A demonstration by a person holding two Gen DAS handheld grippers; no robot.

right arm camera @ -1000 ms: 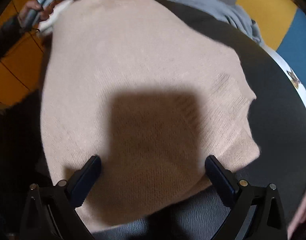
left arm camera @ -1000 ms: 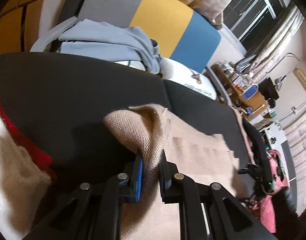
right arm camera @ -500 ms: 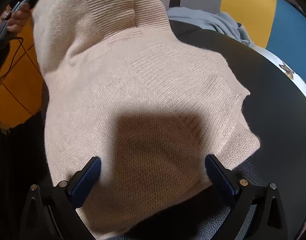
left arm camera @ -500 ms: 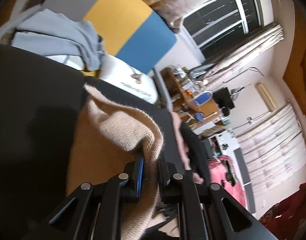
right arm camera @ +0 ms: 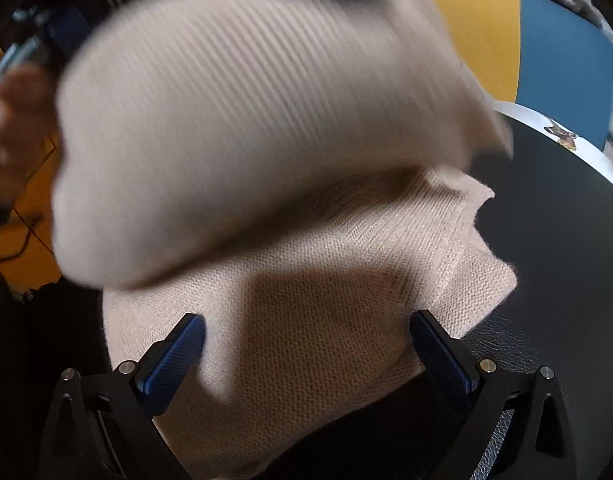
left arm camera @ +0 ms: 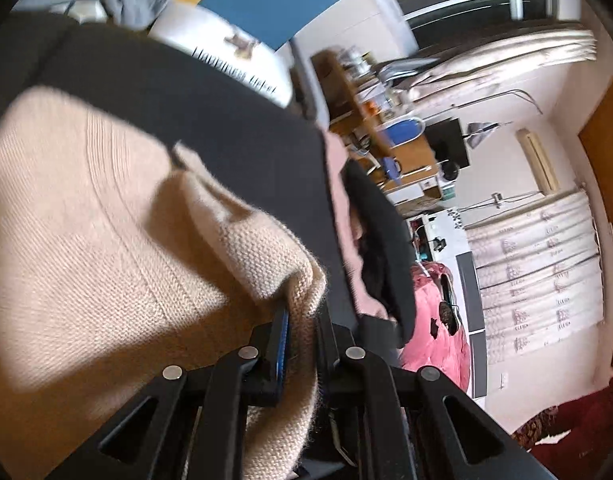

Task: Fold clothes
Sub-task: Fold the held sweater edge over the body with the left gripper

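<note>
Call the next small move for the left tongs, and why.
Probably lower the pinched edge onto the lower half of the beige sweater and then release. The left tongs are shut on the knit, the folded part hangs blurred above the flat layer, and the right tongs stand open over it.

Left gripper point(left arm camera: 302, 332) low centre, jaws nearly together, pinching knit fabric between blue pads. Right gripper point(right arm camera: 306, 344) jaws spread wide, blue pads point(right arm camera: 174, 356) at 7 and 5 o'clock, gripping nothing. Blurred hand point(right arm camera: 14, 128) at 9 o'clock in right wrist view.
</note>
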